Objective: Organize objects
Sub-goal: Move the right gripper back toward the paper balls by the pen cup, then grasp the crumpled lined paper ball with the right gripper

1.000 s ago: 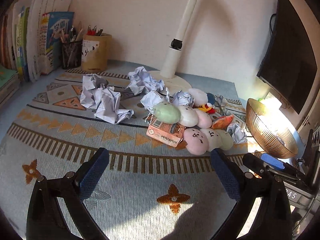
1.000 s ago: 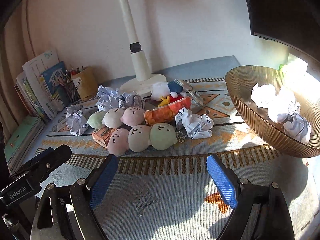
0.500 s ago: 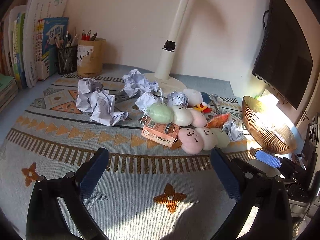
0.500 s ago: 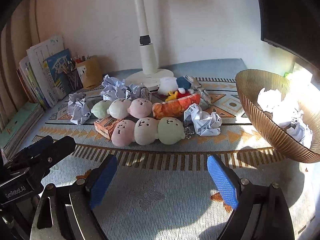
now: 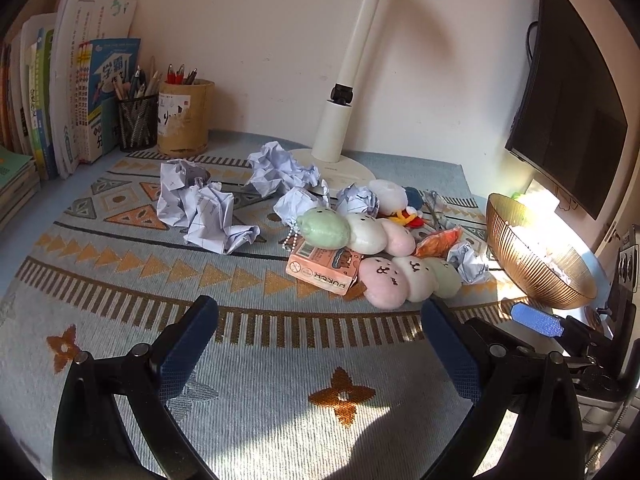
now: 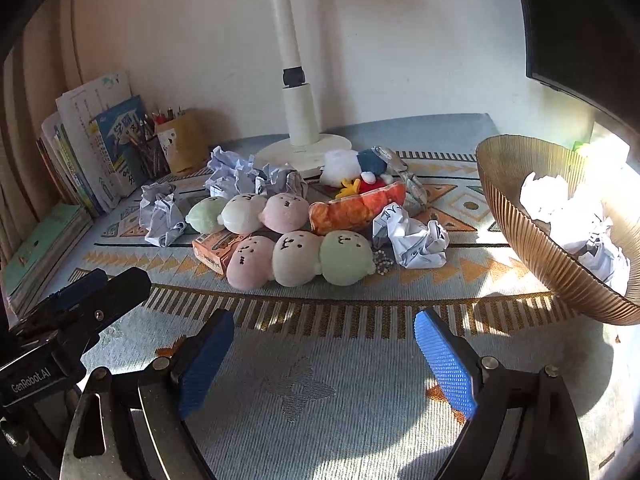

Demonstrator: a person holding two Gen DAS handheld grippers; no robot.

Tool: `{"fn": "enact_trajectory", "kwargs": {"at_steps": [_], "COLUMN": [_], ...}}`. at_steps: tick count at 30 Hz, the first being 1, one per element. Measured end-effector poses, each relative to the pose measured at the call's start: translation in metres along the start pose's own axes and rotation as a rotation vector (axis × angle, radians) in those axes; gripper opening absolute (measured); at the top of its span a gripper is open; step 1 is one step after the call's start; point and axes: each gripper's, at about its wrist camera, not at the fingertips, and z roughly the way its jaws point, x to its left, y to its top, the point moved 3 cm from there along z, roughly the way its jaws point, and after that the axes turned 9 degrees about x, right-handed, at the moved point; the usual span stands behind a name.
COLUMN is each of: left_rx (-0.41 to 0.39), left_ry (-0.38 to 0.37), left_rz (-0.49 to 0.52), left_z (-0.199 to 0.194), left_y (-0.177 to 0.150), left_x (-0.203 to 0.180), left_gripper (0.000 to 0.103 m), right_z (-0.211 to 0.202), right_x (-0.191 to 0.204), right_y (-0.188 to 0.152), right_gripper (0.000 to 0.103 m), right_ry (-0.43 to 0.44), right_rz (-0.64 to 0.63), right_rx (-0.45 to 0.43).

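Both claws, left gripper (image 5: pixel 318 326) and right gripper (image 6: pixel 324 338), gape released and empty before the plush toys (image 6: pixel 302 258), left of the bowl (image 6: pixel 532 248).

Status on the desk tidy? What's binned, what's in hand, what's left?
Done: a few crumpled paper balls sit in the gold bowl. In hand: nothing; the left gripper and right gripper are both open and empty above the mat. Left: the nearest loose paper ball, more paper wads farther left, plus the plush toys and orange box.
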Motion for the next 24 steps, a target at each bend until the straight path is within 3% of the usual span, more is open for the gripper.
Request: {"fn": "enact_trajectory", "kwargs": {"at_steps": [3,5,7,10,14,18,21,24], "left_rx": [0.005,0.033,0.091,0.092,0.153,0.262,0.294,0.285], "left_ry": [-0.005,-0.053,-0.103,-0.058,-0.038,-0.149,-0.127,-0.157], "left_rz": [-0.009,-0.021,-0.046,-0.107,-0.199,-0.261,-0.242,-0.209], "left_z": [0.0,-0.001,-0.002,-0.015,-0.007,0.045,0.084,0.1], "left_y": [0.001,0.003,0.01,0.036,0.085,0.117,0.125,0.123], "left_x": [0.002,0.007,0.022,0.069,0.134,0.159,0.158,0.154], "left_gripper": [0.102,0.101,0.101,0.101,0.102,0.101,0.101,0.099], "right_z": [0.001,0.004,0.001,-0.008,0.019,0.073,0.106,0.13], "right_x": [0.0,0.003,0.013,0.049,0.11,0.164,0.174,0.175], "right_y": [0.001,0.005,0.014,0.044,0.083,0.099,0.107,0.108], "right_gripper": [0.091,0.091,0.091,0.091,0.091,0.091,0.091,0.091], "right_ry": [-0.001,0.009,0.081,0.175,0.276,0.27,0.218,0.186], "right_rz": [-0.003,-0.011,-0.015,-0.065,-0.167,-0.253,-0.268,-0.274], "right_rx": [0.012,0.042,0.061,0.028,0.087,0.178,0.203,0.212]}}
